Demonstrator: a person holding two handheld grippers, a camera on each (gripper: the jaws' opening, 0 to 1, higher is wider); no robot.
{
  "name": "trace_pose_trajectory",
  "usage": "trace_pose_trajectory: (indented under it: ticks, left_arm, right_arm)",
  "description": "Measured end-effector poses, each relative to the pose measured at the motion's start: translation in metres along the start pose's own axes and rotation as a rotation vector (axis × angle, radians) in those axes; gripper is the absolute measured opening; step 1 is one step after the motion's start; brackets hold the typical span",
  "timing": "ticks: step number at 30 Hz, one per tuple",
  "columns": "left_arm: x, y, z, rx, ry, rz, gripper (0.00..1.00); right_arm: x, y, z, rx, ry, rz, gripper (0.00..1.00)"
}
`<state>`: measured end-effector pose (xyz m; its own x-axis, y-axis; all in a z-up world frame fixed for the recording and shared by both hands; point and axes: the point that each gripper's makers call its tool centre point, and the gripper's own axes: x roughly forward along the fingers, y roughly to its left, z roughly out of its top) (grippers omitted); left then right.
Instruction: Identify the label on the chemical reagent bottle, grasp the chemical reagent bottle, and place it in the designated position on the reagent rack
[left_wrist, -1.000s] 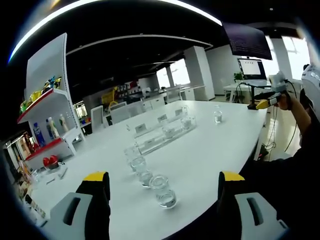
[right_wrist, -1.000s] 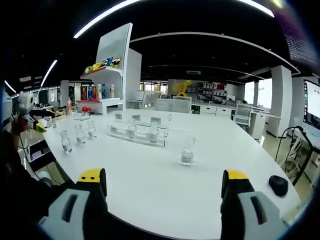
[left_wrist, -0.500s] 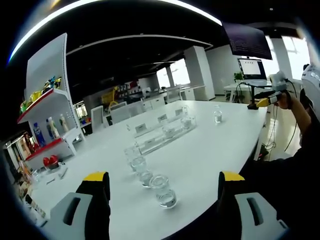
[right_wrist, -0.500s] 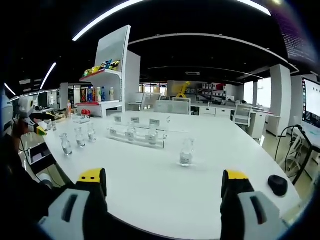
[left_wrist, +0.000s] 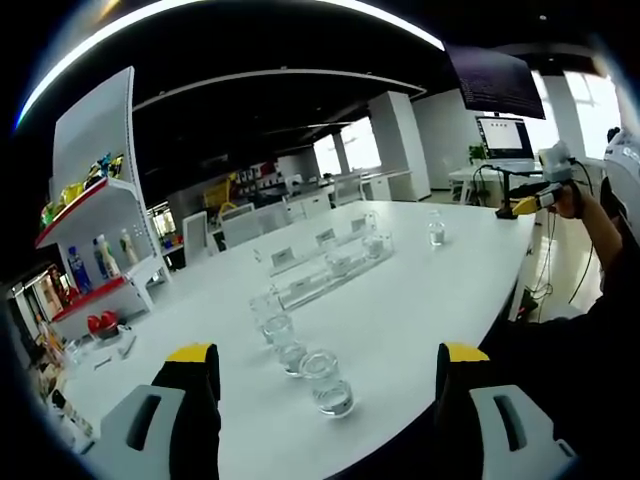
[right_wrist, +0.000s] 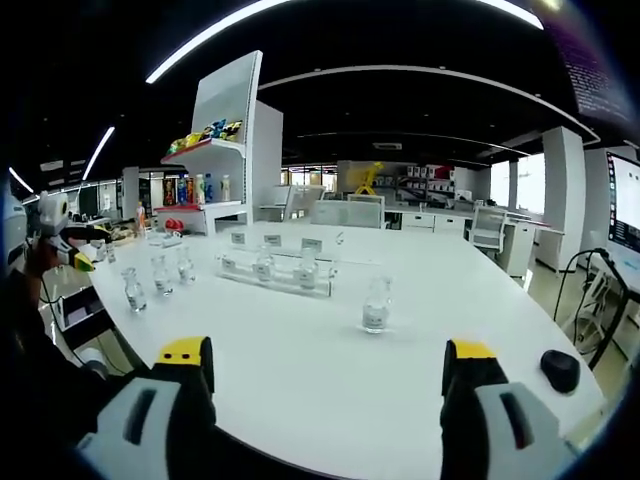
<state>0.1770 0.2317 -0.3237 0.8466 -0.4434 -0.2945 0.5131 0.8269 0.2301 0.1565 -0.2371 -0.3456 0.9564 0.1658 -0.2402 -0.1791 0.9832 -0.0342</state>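
A: Tongs state?
B: Left tongs (left_wrist: 320, 375) and right tongs (right_wrist: 325, 370) both wide, holding nothing, above the desk (right_wrist: 300, 350) near edge.
A: Bottle?
B: Lone reagent bottle (right_wrist: 376, 305) mid-desk, beside the rack (right_wrist: 275, 270).

Left gripper view: from the near table (left_wrist: 440, 290) edge, facing along it toward the rack (left_wrist: 335, 268). Right gripper view: from the opposite end, facing back, farther off. Both share the table (right_wrist: 330, 340) and rack (right_wrist: 275, 272).

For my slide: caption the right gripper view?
Open right gripper faces lone reagent bottle before the reagent rack.
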Motion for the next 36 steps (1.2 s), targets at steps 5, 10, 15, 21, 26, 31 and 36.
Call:
trace_pose_trajectory:
  ticks: [5,10,15,21,26,31,36]
  left_arm:
    - [0.0,0.0,0.001,0.001,-0.001,-0.001,0.89]
    - [0.0,0.001,0.002,0.003,-0.002,0.001,0.89]
    - [-0.001,0.002,0.001,0.007,-0.001,0.003,0.89]
    - [0.0,0.002,0.001,0.011,0.0,0.001,0.89]
    - [0.0,0.002,0.001,0.006,-0.002,0.002,0.89]
    - [-0.001,0.003,0.003,0.006,-0.01,0.009,0.89]
    - [-0.001,0.003,0.004,0.006,-0.011,0.008,0.89]
  right_arm:
    - [0.003,-0.001,0.003,0.001,-0.005,-0.001,0.91]
    - [0.008,-0.001,0.004,-0.005,-0.002,0.004,0.91]
    - [0.012,0.0,0.005,-0.015,0.001,0.007,0.91]
    - [0.015,0.003,0.009,-0.034,0.001,0.009,0.91]
    - [0.016,0.004,0.013,-0.041,-0.007,0.012,0.91]
    - [0.019,0.007,0.018,-0.059,-0.009,0.013,0.9]
    - [0.022,0.009,0.024,-0.082,-0.014,0.013,0.9]
